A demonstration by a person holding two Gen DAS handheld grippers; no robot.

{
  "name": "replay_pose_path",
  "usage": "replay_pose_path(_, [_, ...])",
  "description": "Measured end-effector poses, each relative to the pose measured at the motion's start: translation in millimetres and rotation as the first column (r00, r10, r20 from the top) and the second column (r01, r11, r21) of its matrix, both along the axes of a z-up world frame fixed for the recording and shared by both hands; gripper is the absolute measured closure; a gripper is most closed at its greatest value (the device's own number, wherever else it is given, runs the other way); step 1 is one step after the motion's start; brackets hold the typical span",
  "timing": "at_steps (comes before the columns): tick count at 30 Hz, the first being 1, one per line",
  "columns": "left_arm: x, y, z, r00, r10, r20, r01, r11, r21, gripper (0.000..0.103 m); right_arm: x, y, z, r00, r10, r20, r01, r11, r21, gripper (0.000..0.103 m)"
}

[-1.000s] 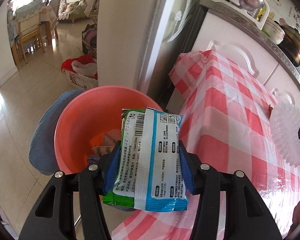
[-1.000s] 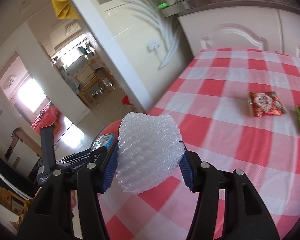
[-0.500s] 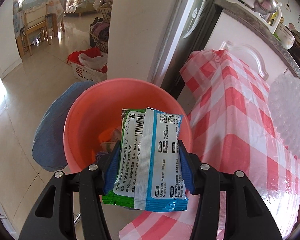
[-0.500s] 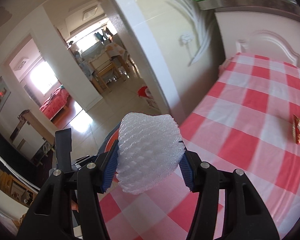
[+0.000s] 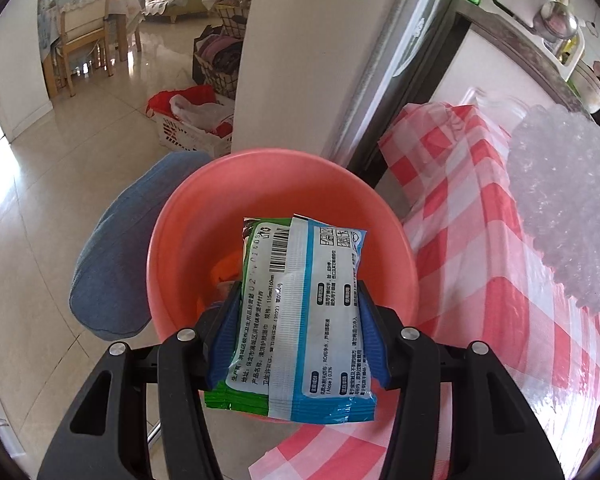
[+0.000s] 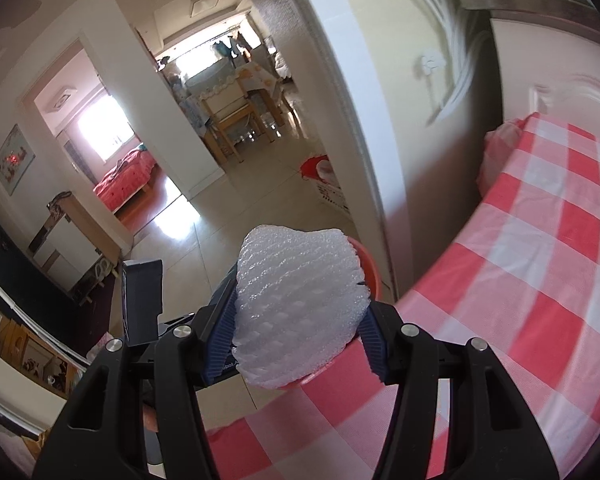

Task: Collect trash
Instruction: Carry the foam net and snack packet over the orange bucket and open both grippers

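Handling looks easy for both pieces of trash, judging by how they sit in the claws. The wipes pack (image 5: 300,312), a soft plastic pouch in blue, white and green, probably weighs little and has a slick skin; it is taken across its middle, where the flat sides give the pads something to bite, and it bulges slightly above them. The foam net (image 6: 300,308), a white mesh sleeve, is likely feather-light and springy, so it squashes instead of slipping and would take no harm from a firm squeeze.

The left gripper (image 5: 298,328) stands about half open, both blue pads pressed on the pack's sides, holding it upright in the lower middle of the left view, right over the mouth of the pink bin (image 5: 180,240). A few scraps lie at the bin's bottom. A blue cushion (image 5: 116,248) sits left of the bin, and the checked table (image 5: 480,240) runs down the right side.

The right gripper (image 6: 298,320) is also about half open, its pads clamped on the foam net at lower centre of the right view. The bin's rim peeks out just behind the net, beside the table edge. In the left view the net looms at the right edge, above the cloth and not yet over the bin.
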State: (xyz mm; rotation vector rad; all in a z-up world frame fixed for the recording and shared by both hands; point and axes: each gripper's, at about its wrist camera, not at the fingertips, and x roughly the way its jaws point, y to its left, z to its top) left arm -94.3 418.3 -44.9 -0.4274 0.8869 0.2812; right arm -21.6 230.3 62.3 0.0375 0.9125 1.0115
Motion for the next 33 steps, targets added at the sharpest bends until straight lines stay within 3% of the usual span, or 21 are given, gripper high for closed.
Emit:
replay_pose_path(16, [3, 13, -8, 1.0, 0.028, -0.009, -0.028, 1.0, -0.009, 0.049, 0, 48, -21, 0.997, 0.078, 0.011, -0.077, 0.995, -0.07, 0.045])
replay_pose_path(22, [2, 18, -13, 0.998, 0.053, -0.019, -0.053, 0.999, -0.002, 0.049, 3, 53, -33, 0.999, 0.054, 0.004, -0.053, 0.993, -0.104, 0.033])
replay_pose_path(25, [-2, 23, -15, 0.998, 0.065, -0.023, -0.065, 0.998, -0.015, 0.049, 5, 44, -34, 1.0, 0.005, 0.017, -0.003, 0.994, -0.108, 0.017])
replay_pose_path(29, [-5, 27, -17, 0.997, 0.08, -0.024, -0.08, 0.997, -0.022, 0.049, 17, 31, -34, 0.999, -0.03, -0.043, 0.028, 0.999, -0.045, 0.016])
replay_pose_path(30, [-5, 28, -17, 0.996, 0.084, -0.025, -0.085, 0.996, -0.026, 0.048, 20, 27, -32, 0.998, -0.044, -0.055, 0.042, 0.999, -0.031, 0.016])
replay_pose_path(33, [-8, 29, -13, 0.995, 0.098, -0.019, -0.098, 0.995, -0.019, 0.029, 21, 17, -26, 0.997, -0.068, -0.042, 0.067, 0.998, -0.018, 0.016])
